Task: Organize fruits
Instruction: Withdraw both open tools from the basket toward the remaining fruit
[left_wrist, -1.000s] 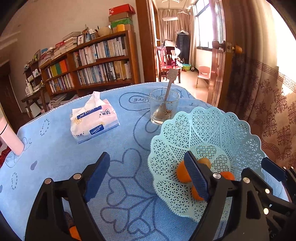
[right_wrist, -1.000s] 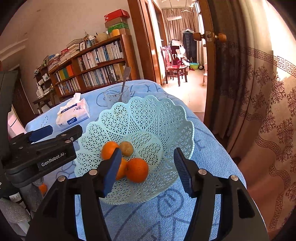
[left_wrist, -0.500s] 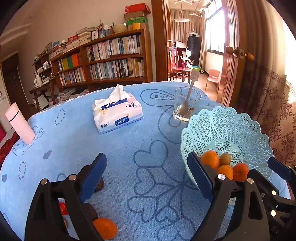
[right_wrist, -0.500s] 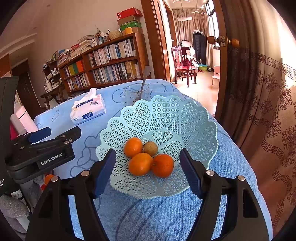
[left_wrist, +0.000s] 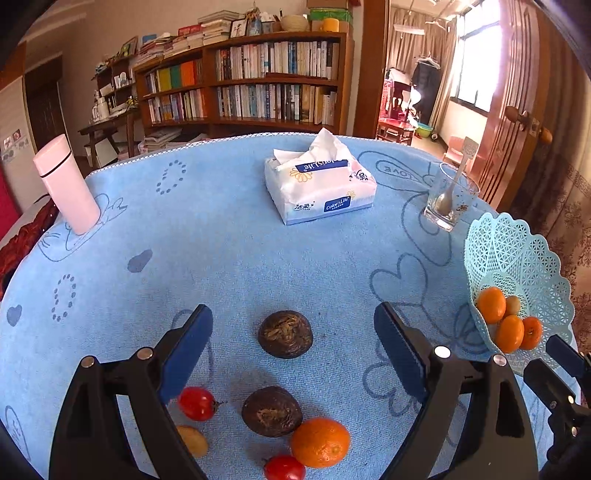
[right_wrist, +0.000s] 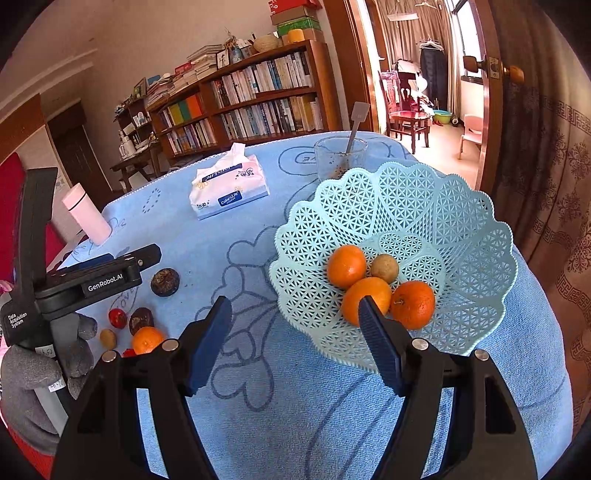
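Note:
My left gripper (left_wrist: 291, 328) is open and hovers over loose fruit on the blue cloth. A dark passion fruit (left_wrist: 285, 334) lies between its fingers, untouched. Nearer lie a second passion fruit (left_wrist: 272, 411), an orange (left_wrist: 320, 442), two tomatoes (left_wrist: 197, 403) and a small yellowish fruit (left_wrist: 192, 439). My right gripper (right_wrist: 293, 314) is open and empty, just in front of the pale blue lattice basket (right_wrist: 461, 221). The basket holds three oranges (right_wrist: 346, 266) and a small brown fruit (right_wrist: 384, 268). The basket (left_wrist: 517, 254) also shows at the left wrist view's right edge.
A tissue pack (left_wrist: 319, 184) and a glass with a spoon (left_wrist: 448, 201) stand at the far side of the table. A pink flask (left_wrist: 66, 184) is at the far left. A grey-gloved hand (right_wrist: 37, 369) holds the left gripper. Curtain and door flank the table's right edge.
The left gripper swung left, away from the basket to the loose fruit, and its jaws widened. The right gripper drew back from the basket with its jaws wider apart.

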